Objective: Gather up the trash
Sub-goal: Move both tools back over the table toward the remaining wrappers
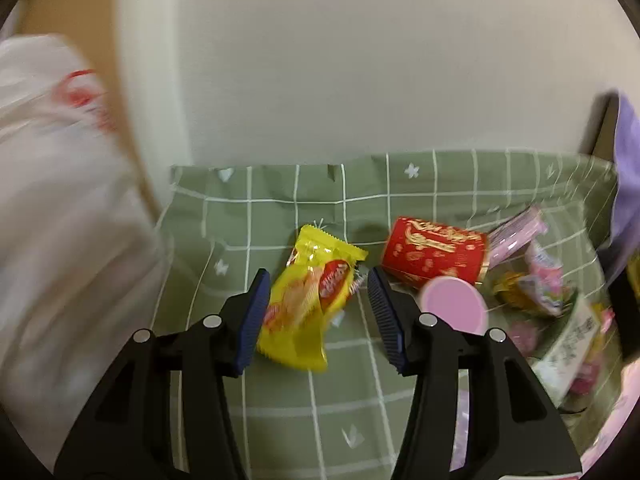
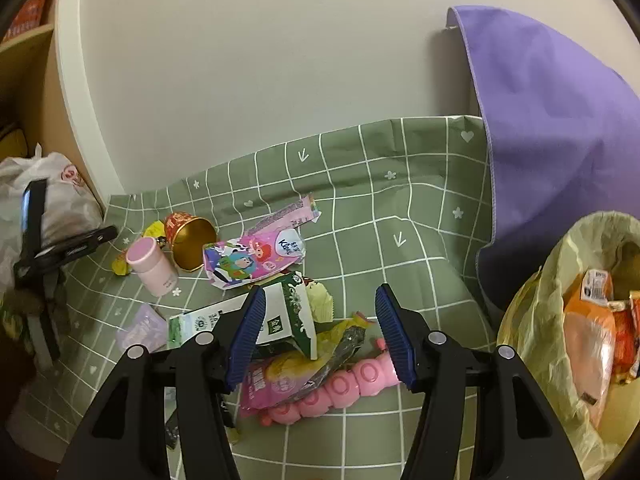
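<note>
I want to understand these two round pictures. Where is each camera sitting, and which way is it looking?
Left wrist view: sits on the left tool, looking down along its open fingers at a yellow snack wrapper on the green checked cloth.
Right wrist view: sits on the right tool, open, looking down at a milk carton, a pink toy and the trash bag.
Both show the red cup, the pink-lidded jar and the cloth.

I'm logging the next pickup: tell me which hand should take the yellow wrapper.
Left. The left gripper is open with the yellow wrapper already between its jaws; the right gripper hangs over the carton.
</note>
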Tool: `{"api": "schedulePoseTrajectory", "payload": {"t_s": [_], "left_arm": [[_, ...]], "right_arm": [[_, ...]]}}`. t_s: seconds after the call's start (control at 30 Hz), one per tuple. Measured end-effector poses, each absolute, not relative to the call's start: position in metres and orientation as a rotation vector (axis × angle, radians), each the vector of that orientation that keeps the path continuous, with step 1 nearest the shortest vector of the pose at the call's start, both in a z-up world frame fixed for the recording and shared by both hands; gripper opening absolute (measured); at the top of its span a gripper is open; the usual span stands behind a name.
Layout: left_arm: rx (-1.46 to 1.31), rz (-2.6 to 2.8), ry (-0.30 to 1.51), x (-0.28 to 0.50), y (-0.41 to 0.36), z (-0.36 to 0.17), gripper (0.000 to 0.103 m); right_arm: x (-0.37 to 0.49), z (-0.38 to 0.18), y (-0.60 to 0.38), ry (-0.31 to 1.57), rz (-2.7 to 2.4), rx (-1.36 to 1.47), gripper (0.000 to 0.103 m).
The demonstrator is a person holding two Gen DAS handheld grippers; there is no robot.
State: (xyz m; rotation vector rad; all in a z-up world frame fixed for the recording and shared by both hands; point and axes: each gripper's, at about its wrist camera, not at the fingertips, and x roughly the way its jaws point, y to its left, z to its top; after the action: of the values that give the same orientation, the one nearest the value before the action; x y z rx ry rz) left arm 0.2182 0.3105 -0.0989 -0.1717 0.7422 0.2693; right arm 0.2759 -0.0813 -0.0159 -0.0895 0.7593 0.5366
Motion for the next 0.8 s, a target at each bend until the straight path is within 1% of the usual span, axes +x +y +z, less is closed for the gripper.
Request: {"api": "schedulePoseTrajectory", "payload": {"t_s": [0.2,0.37,0.4,0.43,0.47,0.57,0.7,0.8], "left_arm": [[-0.25,0.279,0.837,0.254,0.347,-0.129,0.048],[-0.248,0.257,0.917,0.253,0.343,-0.152,0.048],[-0.234,0.272,0.905,0.25,0.339,-0.152,0.047],[-0.238,0.271,0.91,0.248,0.337,-0.152,0.045],[-0.245,0.273,0.91,0.246,0.336,-0.152,0.037],[-0.268,0.259,0.928,0.24,0.326,-0.148,0.025],[-0.296,0.254,0.898,0.222,0.304,-0.13,0.02],[-0.318,0.272,0.841,0.201,0.286,-0.106,0.02]], "right_arm": [[0.278,-0.021,-0.09,0.793,0.502,-0.115,0.054],[0.279,-0.027,-0.1,0.811,0.465,-0.137,0.054],[0.28,-0.028,-0.102,0.816,0.466,-0.142,0.054],[0.281,-0.029,-0.102,0.819,0.467,-0.146,0.054],[0.281,-0.031,-0.103,0.823,0.472,-0.152,0.054],[0.283,-0.034,-0.103,0.828,0.485,-0.153,0.054],[0.284,-0.035,-0.1,0.837,0.508,-0.136,0.054],[0.279,-0.037,-0.096,0.847,0.544,-0.146,0.054]]}}
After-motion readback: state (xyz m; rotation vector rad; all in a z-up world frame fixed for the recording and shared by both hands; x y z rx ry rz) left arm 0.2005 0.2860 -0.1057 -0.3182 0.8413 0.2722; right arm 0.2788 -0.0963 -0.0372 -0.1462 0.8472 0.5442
